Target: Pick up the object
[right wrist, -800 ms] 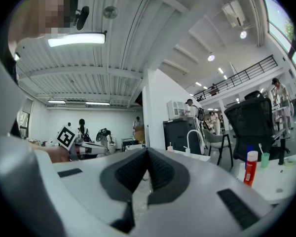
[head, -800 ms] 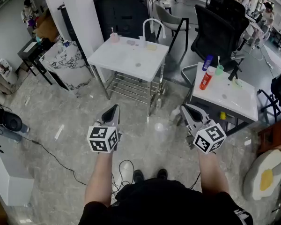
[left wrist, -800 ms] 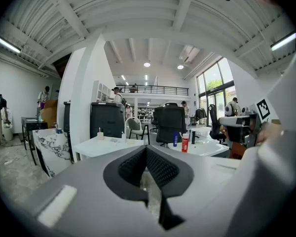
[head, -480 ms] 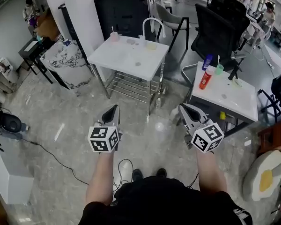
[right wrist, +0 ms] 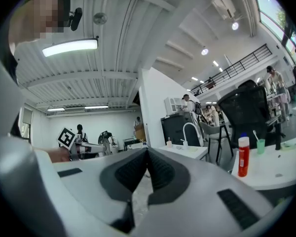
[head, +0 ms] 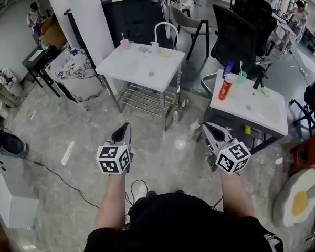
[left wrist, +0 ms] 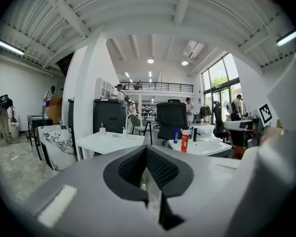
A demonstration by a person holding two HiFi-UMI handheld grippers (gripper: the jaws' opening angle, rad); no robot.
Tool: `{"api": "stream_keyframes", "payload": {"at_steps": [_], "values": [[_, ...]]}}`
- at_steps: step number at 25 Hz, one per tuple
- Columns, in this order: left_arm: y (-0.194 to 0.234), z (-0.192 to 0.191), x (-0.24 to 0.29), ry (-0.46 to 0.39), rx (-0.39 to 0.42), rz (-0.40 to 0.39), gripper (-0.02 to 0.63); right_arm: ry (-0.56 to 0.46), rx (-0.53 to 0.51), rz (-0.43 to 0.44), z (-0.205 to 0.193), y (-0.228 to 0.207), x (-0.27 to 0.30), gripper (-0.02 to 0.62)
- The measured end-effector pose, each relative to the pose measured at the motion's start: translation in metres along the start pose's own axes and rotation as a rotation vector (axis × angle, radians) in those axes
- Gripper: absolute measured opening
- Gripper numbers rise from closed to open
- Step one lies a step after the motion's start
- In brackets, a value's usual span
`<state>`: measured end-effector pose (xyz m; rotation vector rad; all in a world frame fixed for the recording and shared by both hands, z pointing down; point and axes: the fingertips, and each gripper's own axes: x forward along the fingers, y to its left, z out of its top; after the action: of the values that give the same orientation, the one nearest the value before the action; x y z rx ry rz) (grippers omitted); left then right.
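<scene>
Both grippers are held side by side over the floor, well short of the two white tables. My left gripper (head: pixel 127 125) (left wrist: pixel 146 150) is shut with nothing between its jaws. My right gripper (head: pixel 205 125) (right wrist: pixel 147 150) is also shut and empty. On the right table (head: pixel 262 114) stand an orange-red bottle (head: pixel 226 87) (right wrist: pixel 243 157) (left wrist: pixel 184 143), a blue bottle (head: pixel 229 69) and a green cup (head: pixel 242 77) (right wrist: pixel 260 145) with a toothbrush in it. The left table (head: pixel 136 70) carries a pink cup (head: pixel 125 44) and a white faucet (head: pixel 167 29).
A black office chair (head: pixel 236 33) stands behind the right table, and a dark cabinet (head: pixel 134 12) behind the left one. A white pillar (head: pixel 76 14) and a marble-patterned block (head: pixel 76 72) are at the left. A cable (head: pixel 52 175) runs across the floor. People stand in the background.
In the head view the tables have slid slightly left and the grippers sit a little lower. Both grippers stay shut and empty, side by side.
</scene>
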<state>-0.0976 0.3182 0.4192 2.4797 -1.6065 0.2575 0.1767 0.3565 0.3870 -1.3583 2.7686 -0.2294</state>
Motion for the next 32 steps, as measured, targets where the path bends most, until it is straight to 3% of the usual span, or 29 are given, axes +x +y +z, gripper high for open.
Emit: {"api": "stream_keyframes", "payload": {"at_steps": [3, 14, 23, 32], "values": [[-0.004, -0.005, -0.003, 0.004, -0.009, 0.027, 0.009, -0.012, 0.057, 0.006, -0.005, -0.012, -0.016, 0.011], [-0.02, -0.017, 0.016, 0.028, -0.012, 0.032, 0.011, -0.01, 0.104, 0.022, -0.013, -0.04, -0.026, 0.011], [0.013, -0.004, 0.084, 0.033, -0.008, 0.006, 0.011, 0.026, 0.086, -0.005, -0.016, -0.072, 0.028, 0.011], [0.083, 0.002, 0.171, 0.073, -0.004, -0.019, 0.011, 0.083, 0.088, -0.018, -0.023, -0.111, 0.13, 0.011]]}}
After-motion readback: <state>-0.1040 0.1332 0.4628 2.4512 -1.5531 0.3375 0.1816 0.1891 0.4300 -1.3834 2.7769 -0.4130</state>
